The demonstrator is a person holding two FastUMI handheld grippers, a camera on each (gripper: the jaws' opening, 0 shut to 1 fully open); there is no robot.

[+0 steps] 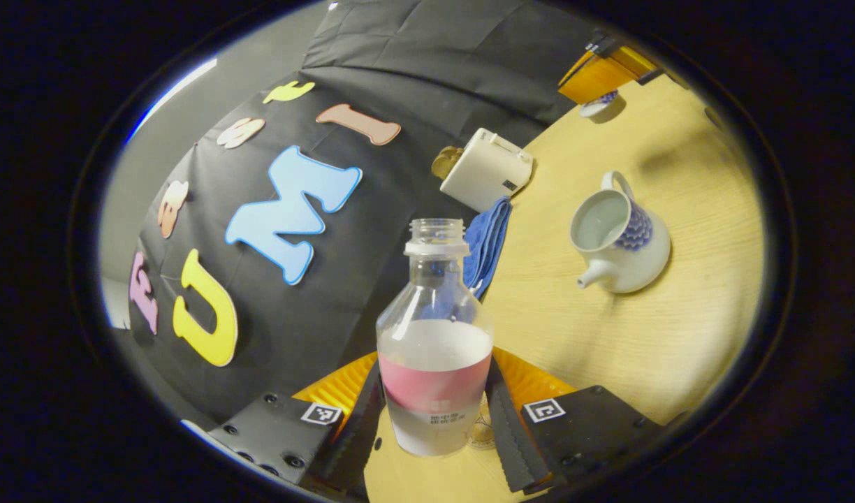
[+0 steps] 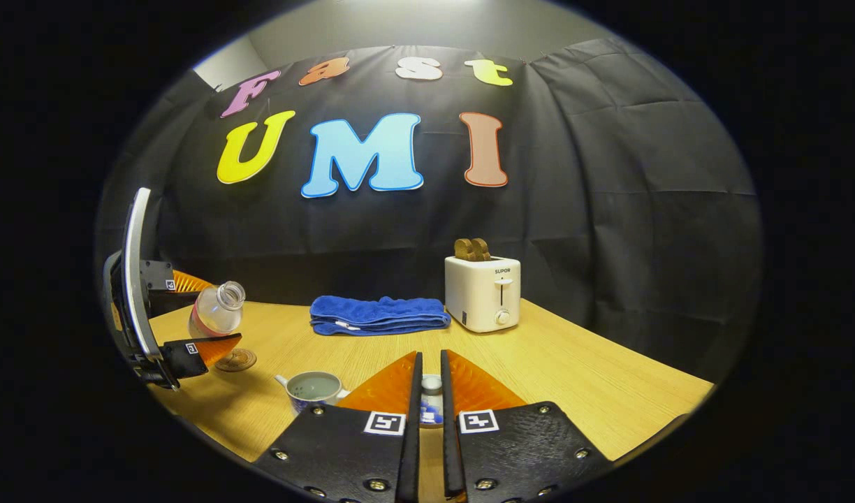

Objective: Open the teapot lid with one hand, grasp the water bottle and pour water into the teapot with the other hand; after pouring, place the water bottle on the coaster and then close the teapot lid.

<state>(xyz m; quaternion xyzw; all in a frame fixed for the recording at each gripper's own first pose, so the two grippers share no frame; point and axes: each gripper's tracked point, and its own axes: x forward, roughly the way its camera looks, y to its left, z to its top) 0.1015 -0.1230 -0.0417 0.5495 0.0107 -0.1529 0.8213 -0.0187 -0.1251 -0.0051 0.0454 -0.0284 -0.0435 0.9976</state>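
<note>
A: What's on the worktop (image 2: pixel 581 377)?

B: It's pale wood, set against a black cloth wall (image 2: pixel 609 209). A folded blue towel (image 2: pixel 378 314) lies near the wall, with a white toaster (image 2: pixel 482 292) just beside it holding two brown slices. The teapot (image 1: pixel 619 241) stands open on the bare wood, water visible inside, spout toward the bottle.

A: And the left gripper (image 1: pixel 434 412)?

B: Its fingers pinch the water bottle (image 1: pixel 434 335) on both sides at the pink label. The bottle is uncapped and roughly half full. In the right gripper view the bottle leans, neck tipped toward the towel, above a round brown coaster (image 2: pixel 235 360); I cannot tell whether it touches it.

A: The right gripper (image 2: pixel 427 405)?

B: It's held level, facing the wall, just beside the teapot. Its fingers are nearly together, clamping the small white-knobbed lid (image 2: pixel 432 402) between them.
</note>
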